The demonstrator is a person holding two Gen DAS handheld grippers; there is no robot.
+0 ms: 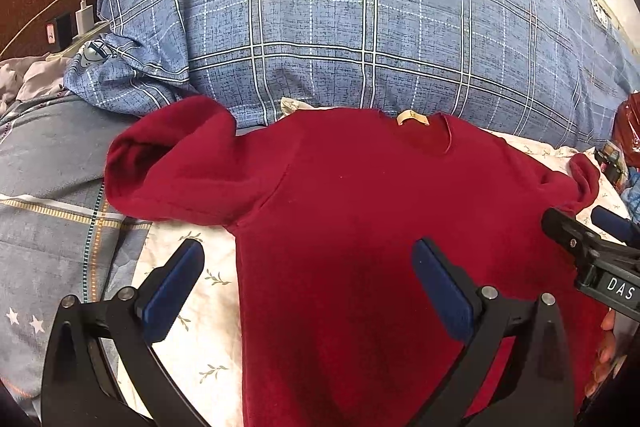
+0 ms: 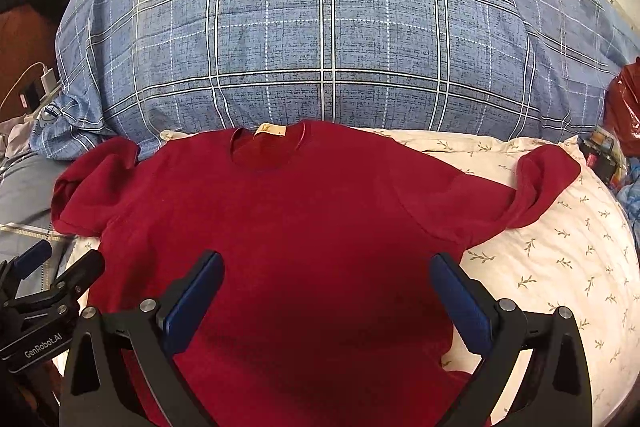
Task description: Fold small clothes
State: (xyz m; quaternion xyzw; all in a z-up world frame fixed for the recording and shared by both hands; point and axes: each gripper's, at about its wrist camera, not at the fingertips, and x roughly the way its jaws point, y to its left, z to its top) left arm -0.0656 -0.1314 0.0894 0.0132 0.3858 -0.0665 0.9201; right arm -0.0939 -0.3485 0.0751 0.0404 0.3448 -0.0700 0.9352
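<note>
Two open grippers above a flat red shirt

Both tools have their jaws spread wide and hold nothing. The left gripper (image 1: pixel 308 287) hangs over the shirt's left side, one finger above the white sheet (image 1: pixel 192 307), the other above the cloth. The right gripper (image 2: pixel 328 299) hangs over the lower middle of the red shirt (image 2: pixel 280 227). The shirt lies spread out flat in front of both tools, sleeves out to each side, collar on the far side. Beyond the collar rises a blue checked quilt (image 2: pixel 320 27).
</note>
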